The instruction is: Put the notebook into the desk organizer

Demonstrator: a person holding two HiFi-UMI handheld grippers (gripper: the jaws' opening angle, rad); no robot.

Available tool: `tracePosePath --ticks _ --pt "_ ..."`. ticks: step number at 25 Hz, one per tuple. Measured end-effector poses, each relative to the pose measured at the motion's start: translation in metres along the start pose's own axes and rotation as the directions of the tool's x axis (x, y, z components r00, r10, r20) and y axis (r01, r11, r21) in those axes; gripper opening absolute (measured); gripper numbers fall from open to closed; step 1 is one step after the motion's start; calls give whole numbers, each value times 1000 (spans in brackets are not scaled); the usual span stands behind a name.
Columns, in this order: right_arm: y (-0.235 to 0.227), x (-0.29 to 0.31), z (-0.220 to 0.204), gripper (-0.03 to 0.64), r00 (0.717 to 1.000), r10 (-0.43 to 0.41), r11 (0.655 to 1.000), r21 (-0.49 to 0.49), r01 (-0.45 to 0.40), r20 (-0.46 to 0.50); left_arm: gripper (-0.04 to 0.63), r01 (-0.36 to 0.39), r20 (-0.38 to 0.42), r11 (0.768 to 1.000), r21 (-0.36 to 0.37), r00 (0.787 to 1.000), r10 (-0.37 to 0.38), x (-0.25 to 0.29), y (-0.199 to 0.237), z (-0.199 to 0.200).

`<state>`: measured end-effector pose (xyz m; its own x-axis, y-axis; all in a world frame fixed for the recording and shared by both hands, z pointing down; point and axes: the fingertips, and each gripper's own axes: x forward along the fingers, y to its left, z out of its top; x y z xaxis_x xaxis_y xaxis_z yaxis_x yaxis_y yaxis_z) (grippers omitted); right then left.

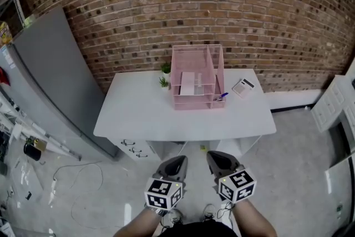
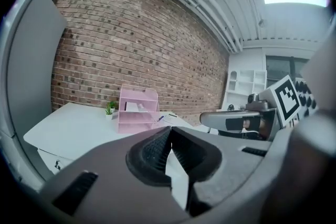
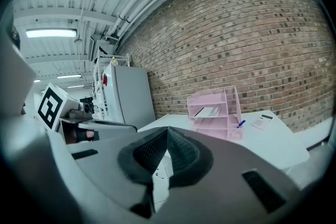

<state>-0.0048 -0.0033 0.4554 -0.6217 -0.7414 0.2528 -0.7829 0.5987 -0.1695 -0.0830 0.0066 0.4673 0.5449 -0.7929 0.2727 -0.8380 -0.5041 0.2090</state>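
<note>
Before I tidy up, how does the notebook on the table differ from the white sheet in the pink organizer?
The notebook lies on the table, right of the organizer; the white sheet lies inside it. The notebook sits askew to the table's edge; the sheet is squared with the organizer. Both lie flat and are mostly white.

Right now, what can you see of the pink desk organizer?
The pink desk organizer looks like wire mesh and stands upright at the back of the white desk. It has stacked shelves beside a narrow side compartment. A white sheet lies on a shelf, and a blue pen pokes from its lower right.
</note>
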Motion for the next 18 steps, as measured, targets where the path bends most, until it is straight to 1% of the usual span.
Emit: tracePosePath --ticks 8,18 --pt "14 10 -2 3 1000 -24 1000 15 24 1 6 24 -5 1000 2 1000 -24 -9 15 -1" --pt "23 30 -2 3 999 -34 999 27 34 5 6 36 -10 999 8 999 -36 -12 37 1"
